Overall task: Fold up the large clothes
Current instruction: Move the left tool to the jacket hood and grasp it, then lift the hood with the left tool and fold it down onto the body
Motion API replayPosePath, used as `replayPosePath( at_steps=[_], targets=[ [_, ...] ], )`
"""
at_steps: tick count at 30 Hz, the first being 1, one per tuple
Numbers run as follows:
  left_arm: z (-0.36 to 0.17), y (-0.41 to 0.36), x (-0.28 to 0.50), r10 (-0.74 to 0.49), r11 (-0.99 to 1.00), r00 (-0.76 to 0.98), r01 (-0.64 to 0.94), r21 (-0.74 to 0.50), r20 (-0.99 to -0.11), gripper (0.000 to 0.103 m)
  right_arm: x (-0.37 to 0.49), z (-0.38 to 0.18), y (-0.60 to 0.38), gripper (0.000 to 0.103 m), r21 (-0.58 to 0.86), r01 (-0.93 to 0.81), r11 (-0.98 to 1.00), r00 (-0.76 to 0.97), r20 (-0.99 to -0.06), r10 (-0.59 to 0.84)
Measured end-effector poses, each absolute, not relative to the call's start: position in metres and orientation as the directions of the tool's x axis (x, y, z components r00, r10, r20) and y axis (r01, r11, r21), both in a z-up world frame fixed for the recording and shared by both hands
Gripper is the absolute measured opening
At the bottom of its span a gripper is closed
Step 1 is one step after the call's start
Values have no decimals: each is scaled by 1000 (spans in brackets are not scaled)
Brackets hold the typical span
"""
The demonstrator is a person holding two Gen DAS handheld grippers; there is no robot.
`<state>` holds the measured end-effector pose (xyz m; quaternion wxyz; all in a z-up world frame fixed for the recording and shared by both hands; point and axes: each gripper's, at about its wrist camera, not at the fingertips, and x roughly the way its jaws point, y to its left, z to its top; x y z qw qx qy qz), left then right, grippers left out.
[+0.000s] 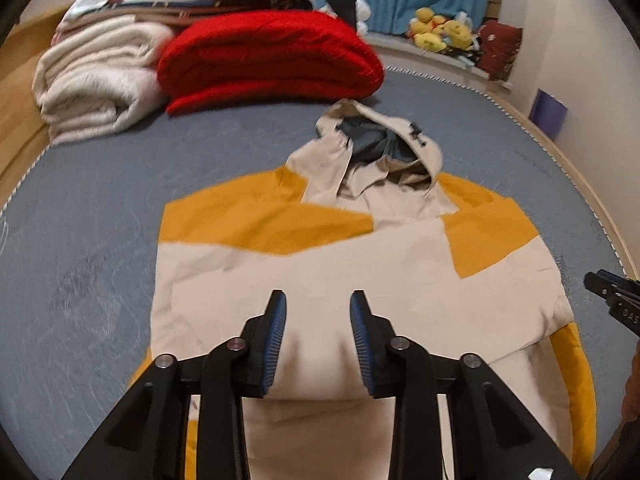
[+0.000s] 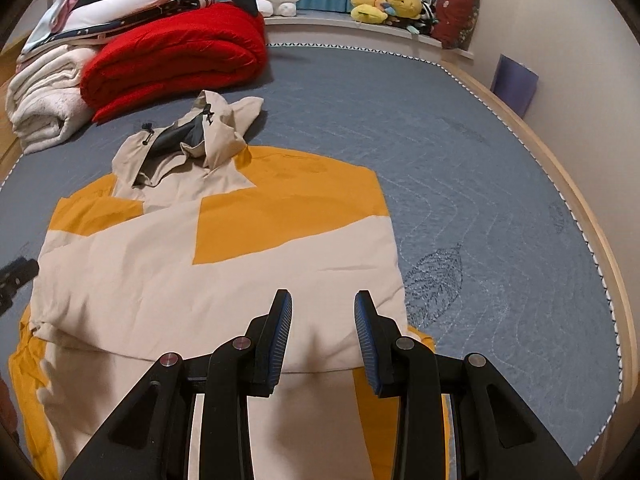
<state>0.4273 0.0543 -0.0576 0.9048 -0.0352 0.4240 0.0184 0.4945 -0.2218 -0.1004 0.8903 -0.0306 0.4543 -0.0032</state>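
Observation:
A beige and yellow hooded jacket [image 1: 320, 256] lies flat on the grey bed cover, hood [image 1: 376, 140] pointing away. My left gripper [image 1: 318, 304] hovers over its near beige part, and a bulge of beige cloth fills the gap between the blue pads [image 1: 278, 332]. In the right wrist view the same jacket [image 2: 200, 264] shows a raised fold edge near the camera. My right gripper [image 2: 322, 304] has that beige cloth pinched between its pads [image 2: 280, 332]. Each gripper's tip shows at the edge of the other's view.
A folded red quilt [image 1: 272, 60] and rolled white blankets [image 1: 96, 80] are stacked at the far left of the bed [image 2: 480, 184]. Plush toys [image 2: 384, 0] sit on the ledge behind. The wooden bed rim [image 2: 592, 216] curves along the right.

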Motion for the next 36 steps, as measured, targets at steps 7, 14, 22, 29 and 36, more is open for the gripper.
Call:
replayPosePath(
  at_steps=[7, 14, 22, 29, 36],
  targets=[
    [-34, 65, 462, 9, 992, 653, -99, -74, -757, 14, 503, -95, -232, 34, -36, -18, 999, 586, -810, -18],
    [-36, 58, 567, -53, 995, 593, -38, -94, -804, 14, 508, -93, -244, 33, -46, -24, 999, 585, -811, -24],
    [-68, 68, 708, -138, 984, 446, -42, -175, -884, 14, 523, -98, -256, 25, -48, 2, 999, 570, -821, -40],
    [-108, 81, 800, -196, 955, 353, -143, -260, -915, 16, 536, -111, -254, 26, -9, -4, 1000, 536, -844, -5],
    [-147, 84, 845, -145, 952, 246, -228, -202, -958, 35, 544, -117, -248, 8, -13, -1, 1000, 536, -844, -10]
  ],
)
